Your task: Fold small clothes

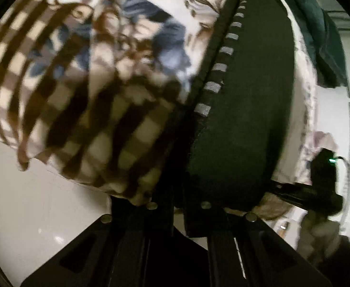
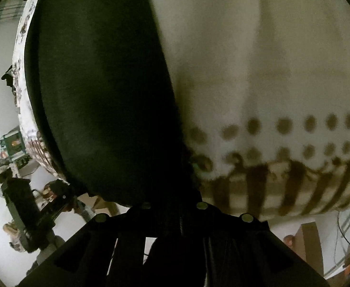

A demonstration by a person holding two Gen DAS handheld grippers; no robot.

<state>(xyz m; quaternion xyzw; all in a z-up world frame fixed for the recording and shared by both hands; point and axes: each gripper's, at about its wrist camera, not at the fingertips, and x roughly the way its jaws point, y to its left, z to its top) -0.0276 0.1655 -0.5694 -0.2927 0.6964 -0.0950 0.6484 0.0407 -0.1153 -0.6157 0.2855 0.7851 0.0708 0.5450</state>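
Cream fabric printed with brown checks, brown dots and blue-and-brown flowers fills both wrist views: a small patterned garment, lifted close against each camera. In the left wrist view the left gripper has its fingers drawn all but together, and the checked hem of the garment bunches right at their tips, so it appears to be pinched there, though the contact itself is dark and blurred. A broad dark fabric panel edged with a row of pale grey dashes runs beside the print, hanging straight down in front of the lens and covering the right finger. Below the cloth shows the white bench, bare where it is visible. Far to the right in this view sits a black device with a green light. In the right wrist view the right gripper is likewise nearly closed, with the dark panel to the left and the dotted, checked cream cloth to the right meeting at its tips; the fabric seems gripped between the fingers, but shadow hides the pads. Cluttered equipment stands off to the left, beyond the cloth.
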